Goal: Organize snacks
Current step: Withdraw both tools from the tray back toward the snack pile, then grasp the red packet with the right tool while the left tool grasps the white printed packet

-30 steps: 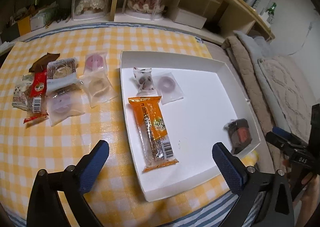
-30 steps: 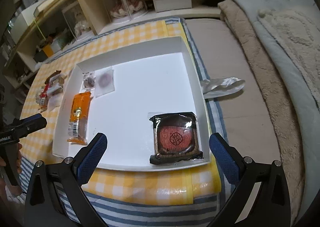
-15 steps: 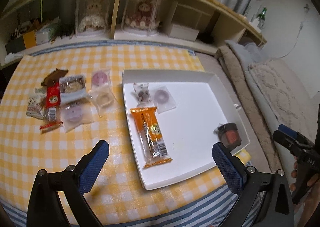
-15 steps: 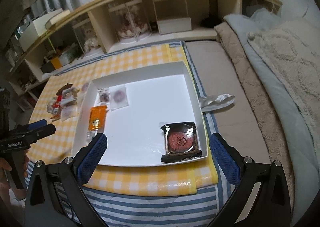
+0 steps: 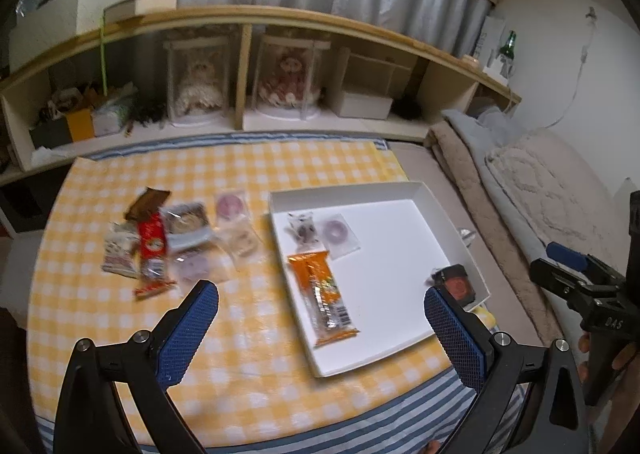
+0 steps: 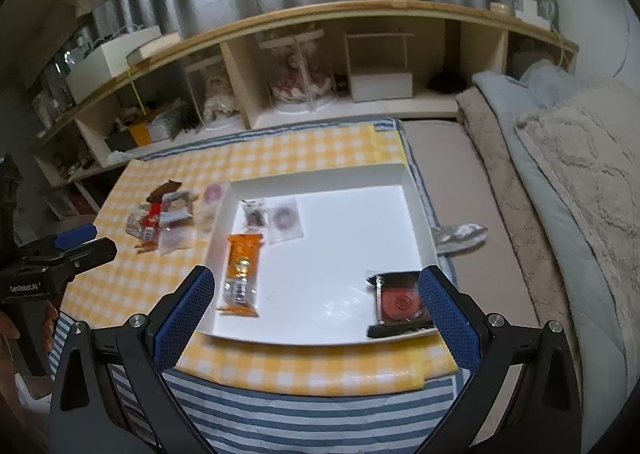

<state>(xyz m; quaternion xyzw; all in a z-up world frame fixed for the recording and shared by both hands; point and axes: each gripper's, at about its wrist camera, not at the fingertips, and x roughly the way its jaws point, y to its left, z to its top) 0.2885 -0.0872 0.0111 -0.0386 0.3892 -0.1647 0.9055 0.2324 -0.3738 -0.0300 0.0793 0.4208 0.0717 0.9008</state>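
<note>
Left gripper and right gripper both hung released above the table; white tray held four snacks; others lay piled on the cloth.

Your left wrist view looks down from above the near-left tabletop. Your right wrist view looks from the near-right. Both share the white tray.

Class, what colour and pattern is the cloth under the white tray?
The flat tablecloth is yellow-and-white checked; the left wrist view shows it best.
</note>
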